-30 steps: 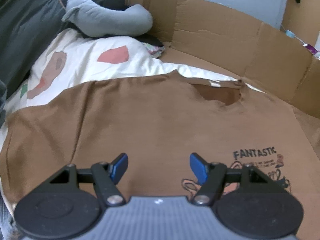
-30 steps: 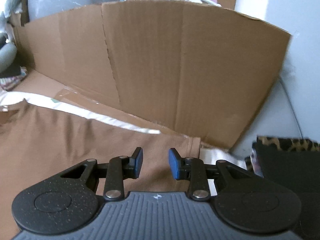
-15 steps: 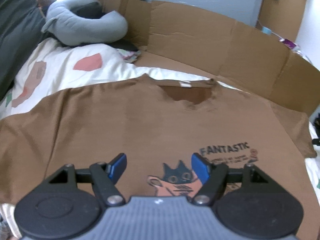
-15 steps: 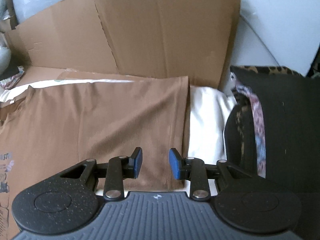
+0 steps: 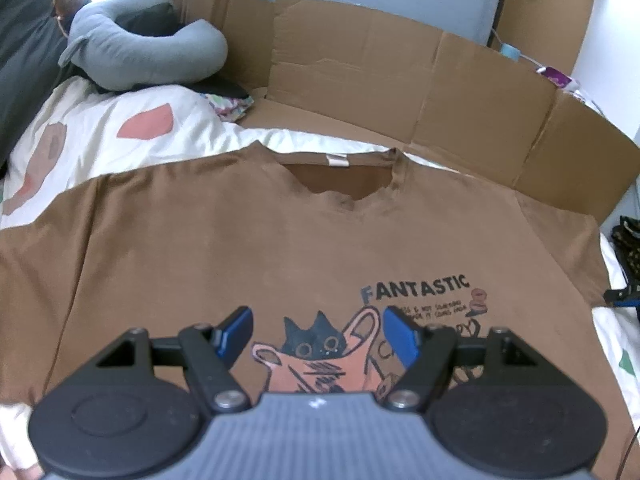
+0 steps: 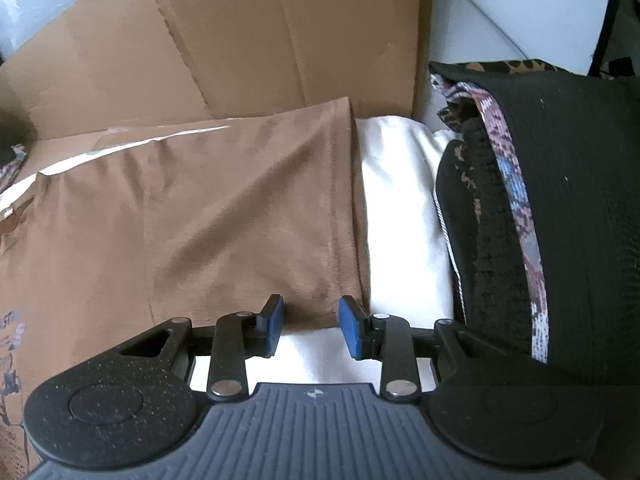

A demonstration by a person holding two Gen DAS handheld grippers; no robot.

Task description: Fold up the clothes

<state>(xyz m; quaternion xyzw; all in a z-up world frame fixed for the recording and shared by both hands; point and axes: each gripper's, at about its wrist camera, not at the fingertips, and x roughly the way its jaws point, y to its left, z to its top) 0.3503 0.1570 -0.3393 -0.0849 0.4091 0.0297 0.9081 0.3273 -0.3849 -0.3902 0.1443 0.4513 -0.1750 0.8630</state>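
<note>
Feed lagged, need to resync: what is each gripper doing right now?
Left gripper: open, empty, above the brown T-shirt print.
Right gripper: open, empty, at the edge of the T-shirt's sleeve.

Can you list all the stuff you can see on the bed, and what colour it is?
Brown cotton T-shirt with a cat print: one, brown, spread flat, print up.
White patterned bedsheet: one, white with pink patches, under the T-shirt.
Flattened cardboard sheets: several, tan, propped beyond the collar.
Grey curved pillow: one, grey, far left.
Black knitted garment pile: one pile, black with leopard trim, right of the sleeve.
Left gripper: one, black with blue pads, open above the print.
Right gripper: one, black with blue pads, open at the sleeve's lower edge.
</note>
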